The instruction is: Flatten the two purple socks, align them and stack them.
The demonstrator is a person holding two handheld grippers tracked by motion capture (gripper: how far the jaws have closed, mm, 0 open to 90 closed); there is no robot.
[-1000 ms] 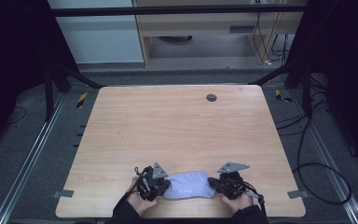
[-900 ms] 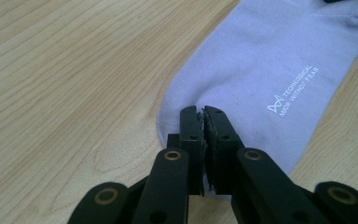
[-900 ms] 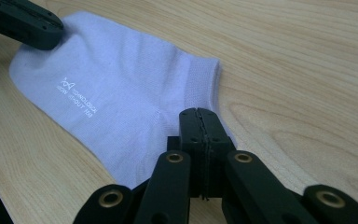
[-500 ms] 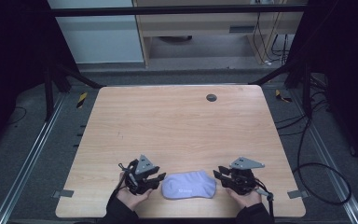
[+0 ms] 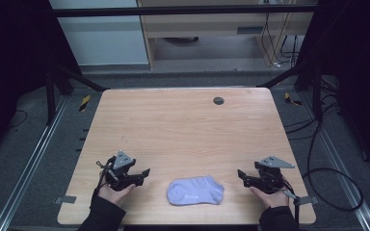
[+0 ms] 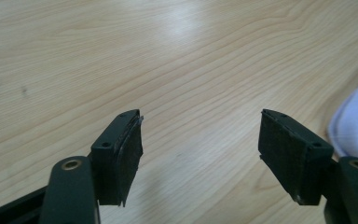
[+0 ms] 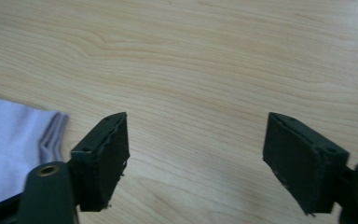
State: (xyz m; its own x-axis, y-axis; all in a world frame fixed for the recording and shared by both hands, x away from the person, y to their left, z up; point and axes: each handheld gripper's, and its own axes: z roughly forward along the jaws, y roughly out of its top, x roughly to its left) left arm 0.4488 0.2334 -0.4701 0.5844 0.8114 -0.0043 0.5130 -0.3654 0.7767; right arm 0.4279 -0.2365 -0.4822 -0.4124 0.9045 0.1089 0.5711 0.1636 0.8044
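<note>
Currently, left gripper [image 5: 144,173] and right gripper [image 5: 241,174], jaws just opened wide and empty, flank the sock [image 5: 195,190] on the table [image 5: 183,130].

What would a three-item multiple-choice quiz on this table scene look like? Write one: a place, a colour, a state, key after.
1. Where does the sock lie on the table?
A. at the far edge
B. near the front edge, between both grippers
C. under the left gripper

2. What colour is the sock?
A. pale lilac
B. red
C. black

3. How does the right gripper stand?
A. shut on the sock
B. shut on nothing
C. open, nothing between its fingers

Key: B, the high view shows it between the left gripper and the right one; A, its fabric is pale lilac; C, bare wood shows between the spread fingers.
</note>
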